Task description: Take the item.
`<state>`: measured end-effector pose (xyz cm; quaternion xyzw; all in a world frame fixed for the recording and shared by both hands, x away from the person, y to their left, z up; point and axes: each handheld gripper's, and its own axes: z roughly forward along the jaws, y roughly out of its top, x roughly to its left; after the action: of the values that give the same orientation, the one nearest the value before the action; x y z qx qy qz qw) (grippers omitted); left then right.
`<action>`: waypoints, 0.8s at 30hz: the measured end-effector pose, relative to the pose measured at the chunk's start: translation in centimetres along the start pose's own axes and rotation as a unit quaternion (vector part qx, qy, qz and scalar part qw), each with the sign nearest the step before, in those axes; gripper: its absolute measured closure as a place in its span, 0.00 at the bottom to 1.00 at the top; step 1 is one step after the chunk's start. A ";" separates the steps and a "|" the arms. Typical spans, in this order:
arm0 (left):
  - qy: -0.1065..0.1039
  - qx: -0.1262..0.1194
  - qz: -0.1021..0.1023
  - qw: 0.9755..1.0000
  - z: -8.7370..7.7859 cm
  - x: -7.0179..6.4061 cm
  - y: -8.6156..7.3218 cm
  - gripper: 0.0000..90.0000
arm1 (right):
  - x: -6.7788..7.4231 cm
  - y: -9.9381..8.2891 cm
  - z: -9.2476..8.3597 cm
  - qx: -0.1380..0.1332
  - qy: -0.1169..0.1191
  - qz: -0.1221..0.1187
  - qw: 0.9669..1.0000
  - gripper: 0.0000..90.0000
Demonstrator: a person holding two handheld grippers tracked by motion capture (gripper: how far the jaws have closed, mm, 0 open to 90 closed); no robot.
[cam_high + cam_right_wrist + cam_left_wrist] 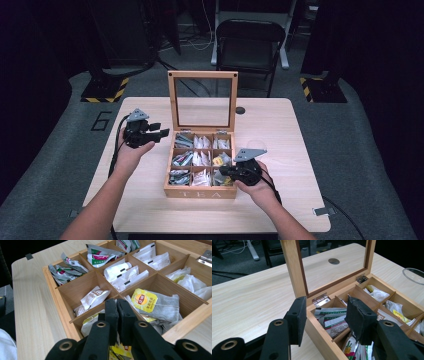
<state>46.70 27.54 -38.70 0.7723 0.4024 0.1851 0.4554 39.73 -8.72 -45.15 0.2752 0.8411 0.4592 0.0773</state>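
Observation:
A wooden tea box (200,192) stands open mid-table, its glass lid (202,75) upright at the back. Its nine compartments hold tea sachets (120,275). My right gripper (222,171) dips into the front right compartment. In the right gripper view its jaws (116,307) are pressed together over yellow packets, beside a tea bag with a yellow tag (145,300). Whether a thin packet is pinched I cannot make out. My left gripper (159,130) hovers left of the box's back corner, apart from it. Its jaws (328,315) stand apart with nothing between them.
A clear glass bowl (414,275) sits on the table to the right of the box. A round cable hole (240,110) lies behind the lid. Bare tabletop (295,125) flanks the box on both sides. A black chair (248,40) stands beyond the far edge.

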 end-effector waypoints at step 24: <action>0.002 -0.002 -0.003 1.000 -0.4 0.4 0.0 0.57 | -0.1 5.1 -3.9 -0.019 -0.007 -0.033 0.999 0.98</action>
<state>46.69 28.10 -38.55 0.7700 0.4054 0.1863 0.4562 40.30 -9.46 -38.76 0.2489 0.8402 0.4706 0.1037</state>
